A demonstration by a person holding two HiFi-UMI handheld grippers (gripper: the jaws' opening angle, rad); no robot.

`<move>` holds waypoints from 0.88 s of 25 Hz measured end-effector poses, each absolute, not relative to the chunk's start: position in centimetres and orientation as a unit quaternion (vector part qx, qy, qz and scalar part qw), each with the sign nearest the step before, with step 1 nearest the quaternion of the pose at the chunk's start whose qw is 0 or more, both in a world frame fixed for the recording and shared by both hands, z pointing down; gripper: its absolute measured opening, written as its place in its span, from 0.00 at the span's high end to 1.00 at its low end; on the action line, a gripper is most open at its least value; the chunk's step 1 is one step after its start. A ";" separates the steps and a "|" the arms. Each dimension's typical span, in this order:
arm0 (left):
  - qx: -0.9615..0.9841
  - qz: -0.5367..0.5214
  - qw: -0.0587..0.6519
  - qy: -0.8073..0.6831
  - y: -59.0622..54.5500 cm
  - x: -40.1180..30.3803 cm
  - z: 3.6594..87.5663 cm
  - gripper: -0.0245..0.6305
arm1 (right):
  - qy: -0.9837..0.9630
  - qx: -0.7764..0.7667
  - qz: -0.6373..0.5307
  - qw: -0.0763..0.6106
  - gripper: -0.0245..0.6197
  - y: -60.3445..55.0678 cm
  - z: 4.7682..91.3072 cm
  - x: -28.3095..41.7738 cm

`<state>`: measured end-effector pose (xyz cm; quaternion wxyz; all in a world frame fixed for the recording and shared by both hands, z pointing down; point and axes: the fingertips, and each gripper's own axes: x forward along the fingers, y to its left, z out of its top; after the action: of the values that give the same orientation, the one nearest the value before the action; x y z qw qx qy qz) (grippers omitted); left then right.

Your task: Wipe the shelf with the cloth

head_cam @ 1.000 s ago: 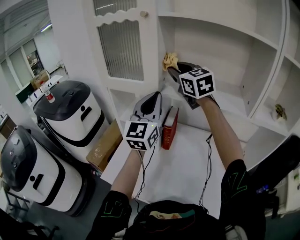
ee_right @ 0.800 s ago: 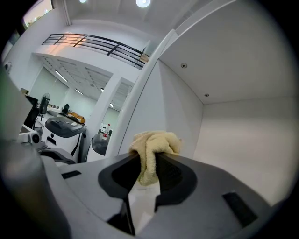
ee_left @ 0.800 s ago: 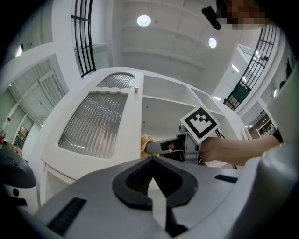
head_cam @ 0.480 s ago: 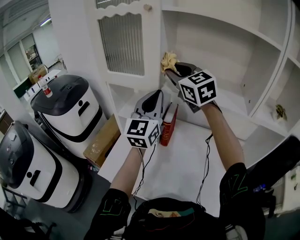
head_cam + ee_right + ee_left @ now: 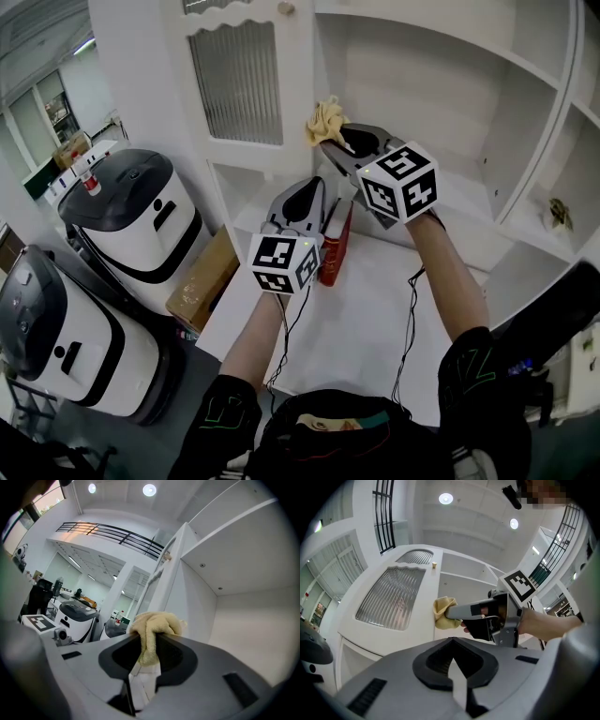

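Apparently early on: the right gripper [image 5: 328,142] pinches the cloth [image 5: 324,119] beside the cabinet door [image 5: 234,84], above the shelf [image 5: 469,202]; most wiping seems left; the left gripper [image 5: 303,190] idles, jaws pressed together, empty

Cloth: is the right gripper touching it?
Touching. The right gripper view shows the cloth pinched between the jaws of the right gripper, with the rest bunched up above them.

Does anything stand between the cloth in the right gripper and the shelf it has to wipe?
Nothing visible does. The right gripper holds the cloth at the open compartment's left edge, and the shelf beyond is bare. The red book stands lower, beside the left gripper, clear of the path.
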<state>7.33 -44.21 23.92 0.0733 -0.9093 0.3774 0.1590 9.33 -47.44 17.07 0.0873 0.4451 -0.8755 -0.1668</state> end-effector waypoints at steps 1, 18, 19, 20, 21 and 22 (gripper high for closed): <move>-0.910 0.158 0.072 0.376 -44.1 7.4 24.1 0.96 | -0.879 0.438 -0.168 0.085 0.81 -47.0 17.1 9.2; -0.918 0.142 0.039 0.369 -42.8 6.5 27.0 0.96 | -0.836 0.514 -0.119 0.149 0.81 -47.5 22.0 11.7; -0.918 0.143 0.036 0.369 -42.8 6.4 27.2 0.96 | -0.827 0.523 -0.124 0.167 0.81 -48.0 22.4 11.6; -0.918 0.144 0.032 0.369 -42.7 6.3 27.4 0.96 | -0.817 0.530 -0.130 0.185 0.81 -48.3 22.8 11.4; -0.918 0.145 0.029 0.368 -42.6 6.2 27.6 0.96 | -0.808 0.536 -0.134 0.203 0.81 -48.6 23.1 11.3; -0.918 0.146 0.025 0.368 -42.5 6.1 27.8 0.96 | -0.801 0.540 -0.136 0.219 0.81 -48.9 23.5 11.1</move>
<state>6.06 -42.51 27.80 0.0254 -0.9181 0.3677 0.1456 11.10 -48.87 23.47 0.2193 0.5399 -0.8013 -0.1356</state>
